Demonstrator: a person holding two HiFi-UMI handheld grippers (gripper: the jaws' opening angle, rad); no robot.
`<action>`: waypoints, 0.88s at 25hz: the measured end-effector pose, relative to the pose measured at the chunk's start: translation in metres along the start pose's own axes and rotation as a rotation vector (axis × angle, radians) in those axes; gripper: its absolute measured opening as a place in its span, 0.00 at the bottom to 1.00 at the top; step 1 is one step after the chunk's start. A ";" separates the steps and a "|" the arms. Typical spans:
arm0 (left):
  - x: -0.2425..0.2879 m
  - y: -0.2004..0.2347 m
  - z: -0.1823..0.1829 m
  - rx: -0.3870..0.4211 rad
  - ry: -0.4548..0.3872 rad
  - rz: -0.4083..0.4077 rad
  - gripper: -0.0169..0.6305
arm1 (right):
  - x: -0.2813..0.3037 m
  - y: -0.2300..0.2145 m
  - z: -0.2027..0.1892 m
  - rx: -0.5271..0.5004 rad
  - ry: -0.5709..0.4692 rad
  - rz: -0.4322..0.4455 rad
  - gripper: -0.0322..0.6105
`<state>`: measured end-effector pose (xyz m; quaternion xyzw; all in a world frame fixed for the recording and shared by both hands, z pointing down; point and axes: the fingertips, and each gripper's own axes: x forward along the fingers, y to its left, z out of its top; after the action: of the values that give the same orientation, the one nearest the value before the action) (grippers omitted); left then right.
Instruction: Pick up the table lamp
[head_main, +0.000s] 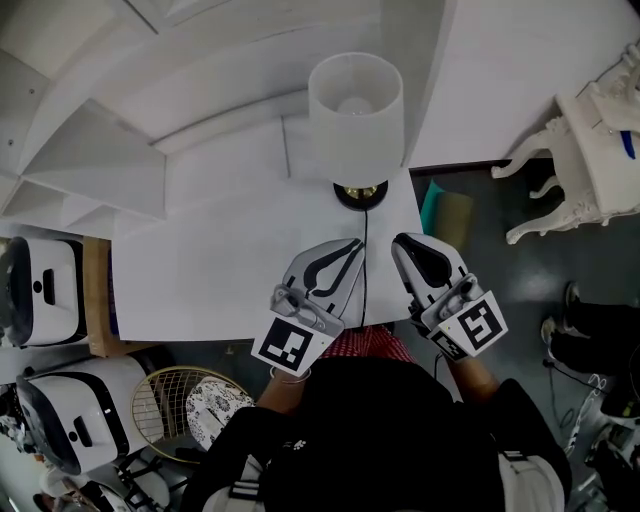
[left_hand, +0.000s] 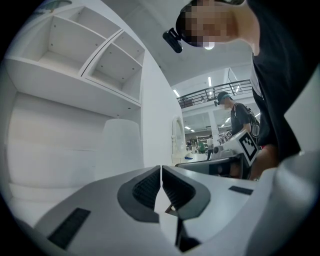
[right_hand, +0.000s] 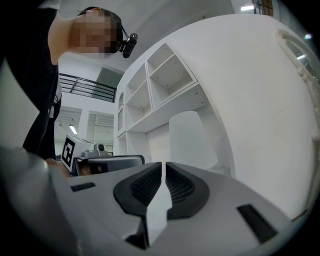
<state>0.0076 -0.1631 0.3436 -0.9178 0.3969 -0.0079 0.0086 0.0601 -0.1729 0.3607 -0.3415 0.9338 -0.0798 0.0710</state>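
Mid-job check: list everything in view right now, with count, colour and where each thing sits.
table lamp: one, white shade on a dark base, upright at the desk's far right
lamp cord: one, black, runs from the lamp's base to the desk's near edge
desk: one, white, under the lamp
shelf unit: one, white, behind the desk at left
side table: one, white with curved legs, on the floor at right
racket: one, pale frame, on the floor at lower left
left gripper: one, grey, shut and empty, just left of the cord
right gripper: one, grey, shut and empty, just right of the cord
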 end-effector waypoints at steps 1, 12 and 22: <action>0.001 0.001 0.000 0.003 -0.002 -0.002 0.05 | 0.002 0.000 -0.001 -0.004 0.001 0.002 0.08; 0.012 0.015 -0.018 0.010 0.024 -0.032 0.05 | 0.024 -0.007 -0.012 -0.013 0.013 -0.007 0.08; 0.017 0.024 -0.031 0.041 0.058 -0.070 0.05 | 0.038 -0.023 -0.037 0.004 0.062 -0.039 0.16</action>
<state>0.0010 -0.1918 0.3742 -0.9302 0.3642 -0.0427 0.0159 0.0386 -0.2112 0.3988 -0.3566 0.9286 -0.0937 0.0411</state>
